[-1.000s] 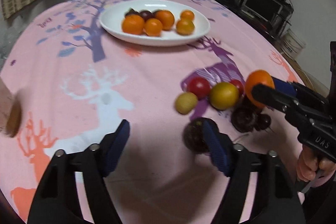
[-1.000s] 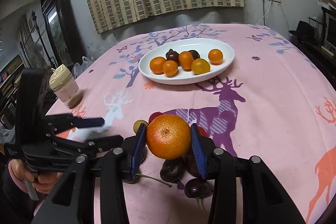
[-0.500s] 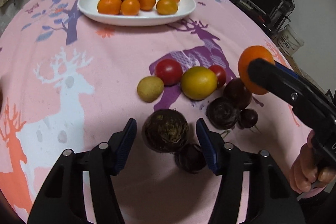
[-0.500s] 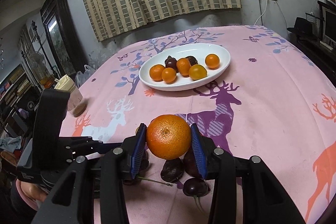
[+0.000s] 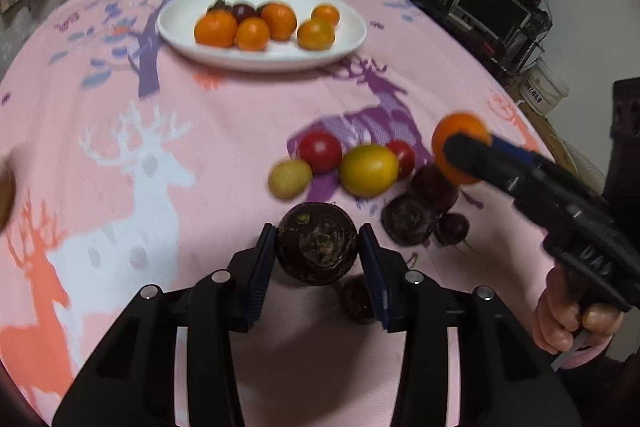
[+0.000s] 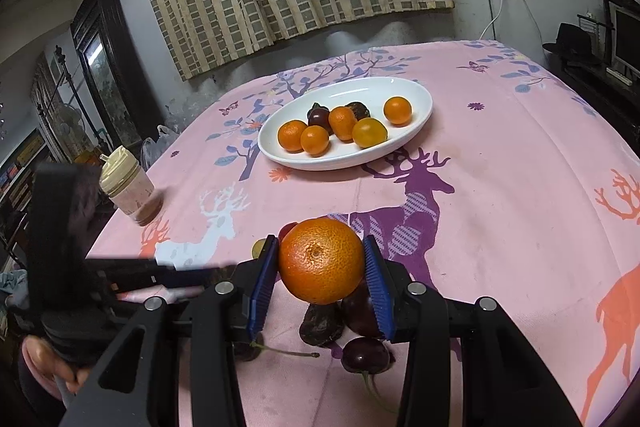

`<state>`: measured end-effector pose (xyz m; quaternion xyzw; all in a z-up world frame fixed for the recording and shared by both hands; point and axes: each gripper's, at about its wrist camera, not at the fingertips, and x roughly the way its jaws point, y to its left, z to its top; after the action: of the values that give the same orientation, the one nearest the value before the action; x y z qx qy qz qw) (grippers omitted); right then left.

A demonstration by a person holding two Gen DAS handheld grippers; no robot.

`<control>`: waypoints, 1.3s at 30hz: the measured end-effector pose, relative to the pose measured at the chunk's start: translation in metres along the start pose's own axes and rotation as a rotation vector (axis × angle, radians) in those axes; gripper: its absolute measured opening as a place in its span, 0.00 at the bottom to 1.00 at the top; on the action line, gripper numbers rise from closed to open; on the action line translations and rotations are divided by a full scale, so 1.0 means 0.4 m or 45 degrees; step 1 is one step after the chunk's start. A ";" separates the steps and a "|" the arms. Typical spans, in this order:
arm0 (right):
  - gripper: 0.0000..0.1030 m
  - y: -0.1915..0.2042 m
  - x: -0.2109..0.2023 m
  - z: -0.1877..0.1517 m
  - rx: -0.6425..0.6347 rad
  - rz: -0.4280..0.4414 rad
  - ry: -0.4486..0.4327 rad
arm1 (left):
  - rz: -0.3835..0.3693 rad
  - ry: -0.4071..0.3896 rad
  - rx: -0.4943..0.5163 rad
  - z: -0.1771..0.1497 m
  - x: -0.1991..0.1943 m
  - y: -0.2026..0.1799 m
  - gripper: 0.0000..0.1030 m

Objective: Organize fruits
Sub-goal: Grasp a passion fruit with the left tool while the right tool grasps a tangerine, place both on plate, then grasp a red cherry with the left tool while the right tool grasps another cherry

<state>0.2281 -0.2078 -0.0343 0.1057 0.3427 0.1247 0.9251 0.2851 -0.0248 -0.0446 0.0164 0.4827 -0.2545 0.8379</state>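
A dark purple round fruit (image 5: 317,245) sits between the blue pads of my left gripper (image 5: 318,247), whose jaws are closing and touch it on both sides. My right gripper (image 6: 321,263) is shut on an orange (image 6: 320,259) and holds it above the pink cloth; in the left wrist view that orange (image 5: 456,131) hangs at the right. Loose fruit lies beneath: a red tomato (image 5: 320,151), a yellow fruit (image 5: 369,169), a small pale one (image 5: 289,179) and dark ones (image 5: 408,221). The white plate (image 5: 260,61) at the far side holds several oranges and dark fruits.
A jar with a cream lid (image 6: 128,191) stands near the table's left edge. A small dark fruit (image 5: 356,301) lies under my left gripper's right finger. A cherry (image 6: 366,355) lies below the orange. A TV stand (image 5: 492,7) and a bucket (image 5: 544,91) stand beyond the table's right edge.
My left gripper came over the dark purple fruit and its jaws narrowed from wide apart until the pads meet it. The right gripper has kept still with the orange.
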 end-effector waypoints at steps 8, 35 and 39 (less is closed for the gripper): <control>0.42 -0.020 0.052 0.183 -0.088 0.045 -0.039 | 0.040 -0.275 -0.018 0.260 -0.034 0.077 0.40; 0.68 -0.038 0.093 0.189 -0.169 -0.014 0.022 | 0.456 -0.273 -0.142 0.216 -0.021 0.098 0.95; 0.68 -0.027 0.020 0.089 -0.154 -0.029 0.016 | 0.453 -0.241 -0.156 0.107 -0.057 0.077 0.95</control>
<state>0.2594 -0.2194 -0.0157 0.0450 0.3415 0.1352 0.9290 0.3238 -0.0005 -0.0100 0.0264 0.4059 -0.0732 0.9106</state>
